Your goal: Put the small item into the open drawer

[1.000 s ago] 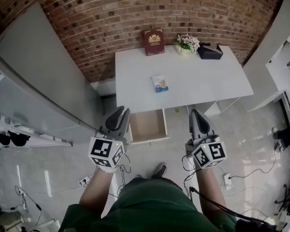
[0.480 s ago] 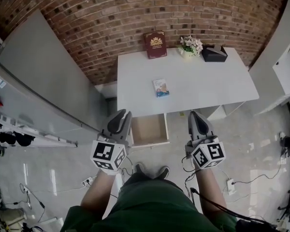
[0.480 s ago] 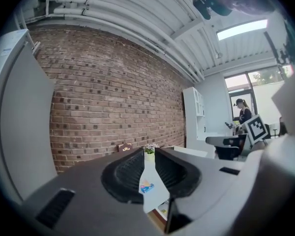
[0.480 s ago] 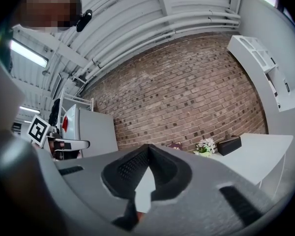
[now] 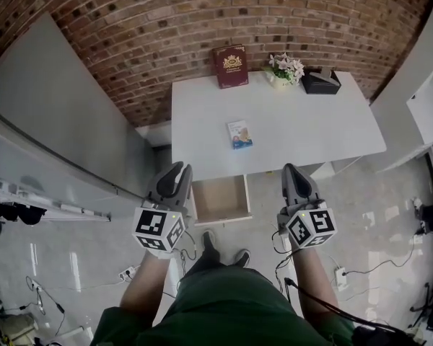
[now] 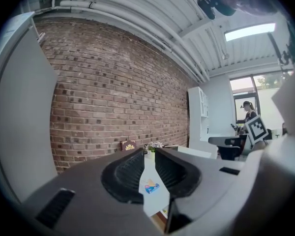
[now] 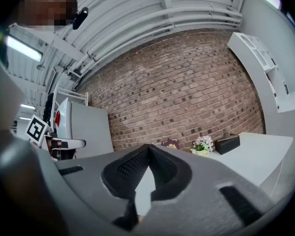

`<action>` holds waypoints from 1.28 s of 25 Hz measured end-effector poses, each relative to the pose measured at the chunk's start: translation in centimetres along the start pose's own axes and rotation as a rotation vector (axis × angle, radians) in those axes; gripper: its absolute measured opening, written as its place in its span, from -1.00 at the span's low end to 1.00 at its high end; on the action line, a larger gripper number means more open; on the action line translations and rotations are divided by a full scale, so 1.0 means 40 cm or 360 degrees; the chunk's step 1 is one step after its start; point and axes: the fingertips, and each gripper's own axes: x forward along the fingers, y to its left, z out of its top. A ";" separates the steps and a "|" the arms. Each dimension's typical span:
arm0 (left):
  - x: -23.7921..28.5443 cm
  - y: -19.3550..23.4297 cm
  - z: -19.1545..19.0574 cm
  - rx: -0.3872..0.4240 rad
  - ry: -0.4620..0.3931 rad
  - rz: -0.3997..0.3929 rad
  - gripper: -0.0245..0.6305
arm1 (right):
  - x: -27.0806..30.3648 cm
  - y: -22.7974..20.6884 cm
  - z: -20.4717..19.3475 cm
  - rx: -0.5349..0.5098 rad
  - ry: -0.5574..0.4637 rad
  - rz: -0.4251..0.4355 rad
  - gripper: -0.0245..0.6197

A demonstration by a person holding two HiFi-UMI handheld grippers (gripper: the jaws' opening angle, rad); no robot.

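Brick wall (image 5: 166, 27) closes the back of the room, and the white table (image 5: 317, 132) stands against it. The small item (image 5: 239, 133), a flat packet with a blue picture, lies on the table a little left of its middle and nearer its front edge than its back. The open drawer (image 5: 219, 199) is pulled out from under the table's front edge, below the item, and its wooden bottom is bare. At the table's back edge a red book (image 5: 230, 65) leans on the wall, with a pot of flowers (image 5: 283, 68) and a black box (image 5: 320, 81) to the right of it. Both tools hang in front of the table over the floor (image 5: 375, 215). The left hand-held gripper (image 5: 175, 170) is just left of the drawer; its jaws stand a narrow slit apart with nothing gripped, and through that slit the item shows far ahead on the table. The right hand-held gripper (image 5: 291, 170) is right of the drawer, its jaws pressed together and empty. The item is well apart from both, beyond the drawer and roughly midway between them.
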 end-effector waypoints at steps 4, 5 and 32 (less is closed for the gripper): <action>0.038 0.075 -0.002 -0.0018 -0.0009 0.0001 -0.74 | 0.071 0.004 0.018 -0.0097 0.0009 -0.0035 -0.91; 0.047 0.095 -0.005 -0.0019 -0.0008 -0.0005 -0.74 | 0.091 0.003 0.019 -0.0107 0.0008 -0.0048 -0.91; 0.173 0.454 -0.225 -0.0104 0.0319 0.0070 -0.74 | 0.481 -0.179 -0.360 -0.0009 0.0661 -0.0122 -0.77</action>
